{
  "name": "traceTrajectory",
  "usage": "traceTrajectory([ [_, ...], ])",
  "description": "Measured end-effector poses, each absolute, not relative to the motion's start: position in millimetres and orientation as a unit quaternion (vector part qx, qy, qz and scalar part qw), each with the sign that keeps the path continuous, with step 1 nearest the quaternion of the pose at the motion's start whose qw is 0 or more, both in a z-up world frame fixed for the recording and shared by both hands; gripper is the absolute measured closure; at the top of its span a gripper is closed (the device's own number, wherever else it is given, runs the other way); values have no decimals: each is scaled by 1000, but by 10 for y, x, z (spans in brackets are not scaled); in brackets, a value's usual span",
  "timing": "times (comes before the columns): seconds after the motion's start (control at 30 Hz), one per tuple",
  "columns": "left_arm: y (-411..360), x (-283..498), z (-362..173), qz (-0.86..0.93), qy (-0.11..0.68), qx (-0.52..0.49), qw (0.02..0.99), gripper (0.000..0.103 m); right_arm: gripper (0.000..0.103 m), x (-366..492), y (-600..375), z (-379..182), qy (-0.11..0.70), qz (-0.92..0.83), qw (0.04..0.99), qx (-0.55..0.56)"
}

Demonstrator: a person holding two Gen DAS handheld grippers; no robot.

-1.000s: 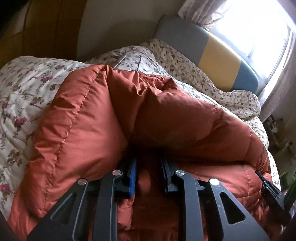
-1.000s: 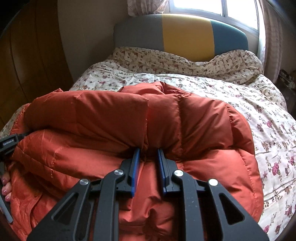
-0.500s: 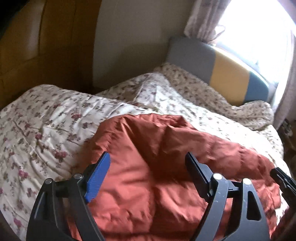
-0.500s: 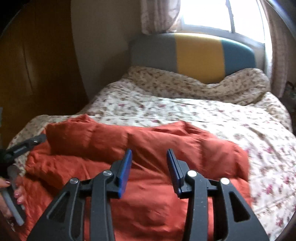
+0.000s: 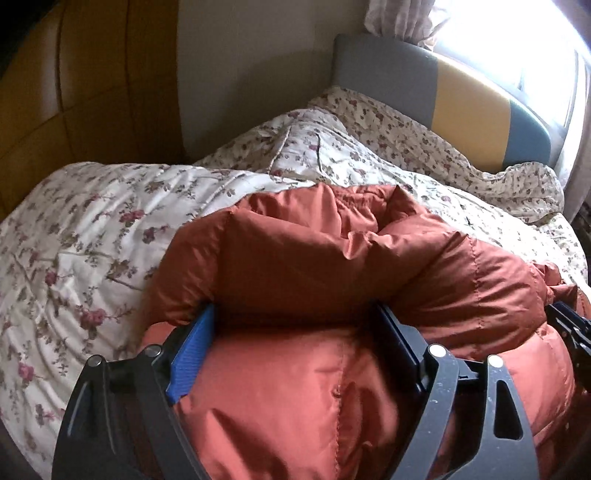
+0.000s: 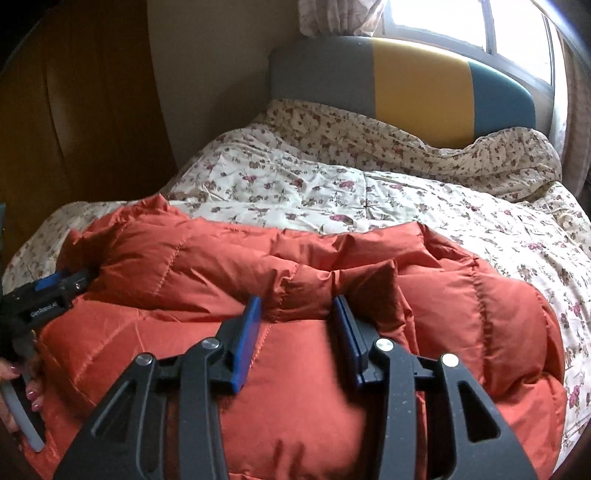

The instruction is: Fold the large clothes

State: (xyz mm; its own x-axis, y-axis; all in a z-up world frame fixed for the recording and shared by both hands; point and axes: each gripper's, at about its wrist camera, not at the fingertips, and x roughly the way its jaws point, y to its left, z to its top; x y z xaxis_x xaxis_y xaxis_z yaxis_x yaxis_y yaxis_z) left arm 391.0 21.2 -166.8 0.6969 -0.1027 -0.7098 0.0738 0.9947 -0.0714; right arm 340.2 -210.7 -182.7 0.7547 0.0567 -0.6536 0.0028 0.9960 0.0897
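the rust-orange down jacket (image 6: 332,295) lay bunched in puffy quilted folds across the near end of the bed, on the floral duvet (image 6: 295,184). its near hem ran off the bottom of both views, and its sleeves and collar could not be told apart among the folds.

the left gripper (image 5: 295,325) had its jaws spread wide, tips pushed in under a rolled fold of the jacket so that the ends of both fingers were hidden; padding bulged up between them, but they were not closed on it. in the right wrist view the same gripper (image 6: 55,284) showed at the left edge, partly buried in the fabric, with white lettering on its side too small and blurred to read past a first few letters that looked like "gen". a hand with painted nails (image 6: 22,387) gripped its grey handle there, mostly cut off by the frame.

the right gripper (image 6: 297,317) stood with jaws open to a middling gap, blue pads facing each other and tips just touching a raised ridge of the jacket; it held nothing. its dark body (image 5: 569,328) poked in at the right edge of the left wrist view.

beyond, the grey, yellow and blue headboard (image 6: 417,88) stood below a window (image 6: 461,22) so overexposed that nothing outside could be made out. a brown wooden wardrobe (image 5: 74,92) filled the dim left side.
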Motion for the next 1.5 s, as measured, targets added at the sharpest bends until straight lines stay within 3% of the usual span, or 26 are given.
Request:
traceTrajectory([
  [0.43,159,3953,-1713,-45,398,-7,916,19,63,3464,-2112,-1937,361,20,931,48],
  [0.57,183,3697,-1537,-53,388,-3,920,18,56,3123,-2317,-1701,335,37,938,80],
  [0.8,102,3463,-1607,-55,389,28,919,7,56,2841,-2554,-1870,363,17,927,90],
  [1.13,70,3564,-1764,-55,416,38,907,5,56,2866,-2475,-2042,368,-4,928,50],
  [1.3,123,3285,-1536,-62,397,40,915,5,45,2551,-2521,-1711,356,3,930,91],
  [1.5,491,2657,-1363,-87,391,20,916,4,44,1759,-2710,-1377,361,13,924,121],
])
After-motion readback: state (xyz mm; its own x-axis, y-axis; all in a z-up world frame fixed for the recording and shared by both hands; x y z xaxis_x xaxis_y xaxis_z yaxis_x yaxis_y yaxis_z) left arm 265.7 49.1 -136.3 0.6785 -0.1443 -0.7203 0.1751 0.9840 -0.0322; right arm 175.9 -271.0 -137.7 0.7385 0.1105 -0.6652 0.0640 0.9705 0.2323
